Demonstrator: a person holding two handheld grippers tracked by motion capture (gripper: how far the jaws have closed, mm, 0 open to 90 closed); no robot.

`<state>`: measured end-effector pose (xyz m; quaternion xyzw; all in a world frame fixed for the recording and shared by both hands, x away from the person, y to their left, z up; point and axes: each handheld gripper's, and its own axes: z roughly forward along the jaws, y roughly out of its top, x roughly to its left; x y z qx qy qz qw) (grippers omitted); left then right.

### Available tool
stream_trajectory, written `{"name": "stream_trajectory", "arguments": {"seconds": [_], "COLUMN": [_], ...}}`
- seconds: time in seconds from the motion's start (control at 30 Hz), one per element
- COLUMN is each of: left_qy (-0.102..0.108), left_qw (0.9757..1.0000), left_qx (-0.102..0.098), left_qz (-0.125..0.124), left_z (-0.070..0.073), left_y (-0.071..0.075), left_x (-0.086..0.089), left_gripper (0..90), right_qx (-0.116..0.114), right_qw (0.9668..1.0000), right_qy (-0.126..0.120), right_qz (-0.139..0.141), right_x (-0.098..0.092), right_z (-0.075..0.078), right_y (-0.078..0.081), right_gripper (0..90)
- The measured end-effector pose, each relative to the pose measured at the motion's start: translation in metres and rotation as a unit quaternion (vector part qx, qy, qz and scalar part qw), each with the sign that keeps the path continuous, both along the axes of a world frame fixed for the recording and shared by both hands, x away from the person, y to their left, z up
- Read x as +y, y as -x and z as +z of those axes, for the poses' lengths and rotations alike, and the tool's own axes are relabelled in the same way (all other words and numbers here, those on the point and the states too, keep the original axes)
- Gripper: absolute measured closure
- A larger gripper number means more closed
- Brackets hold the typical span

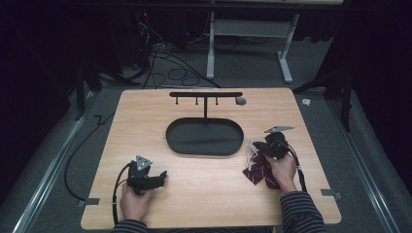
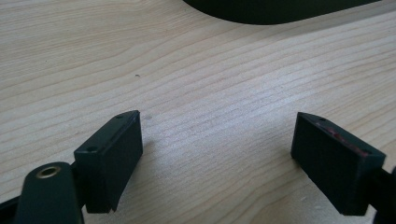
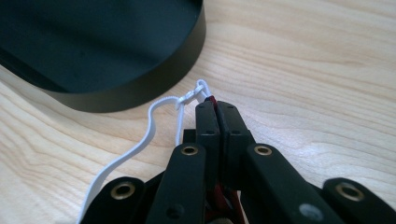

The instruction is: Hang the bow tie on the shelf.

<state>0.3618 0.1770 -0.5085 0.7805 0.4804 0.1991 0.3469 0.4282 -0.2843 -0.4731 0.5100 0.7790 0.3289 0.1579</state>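
A dark red cloth item (image 1: 258, 171) with white loops (image 1: 252, 150) lies on the wooden table at the right, partly under the person's right hand. My right gripper (image 1: 260, 147) is shut on it: in the right gripper view the jaws (image 3: 215, 105) are pressed together with a sliver of red between them, and a white loop (image 3: 154, 119) curls out to their left. The black oval tray (image 3: 140, 88) lies just ahead. My left gripper (image 1: 163, 175) rests low over the table at the front left, open (image 2: 219, 135), with bare wood between its fingers.
The black oval tray (image 1: 204, 148) sits mid-table, with a T-shaped rack (image 1: 205, 94) of small hooks rising behind it. A small grey round thing (image 1: 241, 101) is at the bar's right end. Cables trail from both grippers. Bare wood lies between the two hands.
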Motion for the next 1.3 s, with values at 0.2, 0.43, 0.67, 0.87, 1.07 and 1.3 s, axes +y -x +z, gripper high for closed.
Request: {"name": "stream_trajectory", "arguments": {"seconds": [0.2, 0.43, 0.67, 0.87, 1.07, 1.3], "left_qy": [0.0, 0.0, 0.0, 0.0, -0.001, -0.001], "left_qw": [1.0, 1.0, 1.0, 1.0, 1.0, 1.0], "left_qx": [0.0, 0.0, 0.0, 0.001, 0.001, 0.001], "left_qz": [0.0, 0.0, 0.0, -0.001, -0.001, -0.001], "left_z": [0.0, 0.0, 0.0, 0.0, 0.0, 0.0], "left_y": [0.0, 0.0, 0.0, 0.0, 0.0, 0.0], "left_x": [0.0, 0.0, 0.0, 0.0, 0.0, 0.0], "left_gripper": [17.0, 17.0, 16.9, 17.0, 17.0, 17.0], "right_qx": [-0.012, -0.032, -0.056, -0.071, -0.088, -0.108], "right_qw": [0.9997, 0.9987, 0.9971, 0.9957, 0.9944, 0.9921], "right_qy": [-0.021, -0.039, -0.051, -0.06, -0.059, -0.061], "right_qz": [-0.007, -0.01, -0.006, -0.002, 0.006, 0.017], "right_x": [-0.01, -0.017, -0.022, -0.025, -0.023, -0.018], "right_z": [0.009, 0.022, 0.037, 0.049, 0.06, 0.076], "right_y": [0.006, 0.016, 0.025, 0.032, 0.037, 0.042], "right_gripper": [90.0, 90.0, 90.0, 90.0, 90.0, 90.0]}}
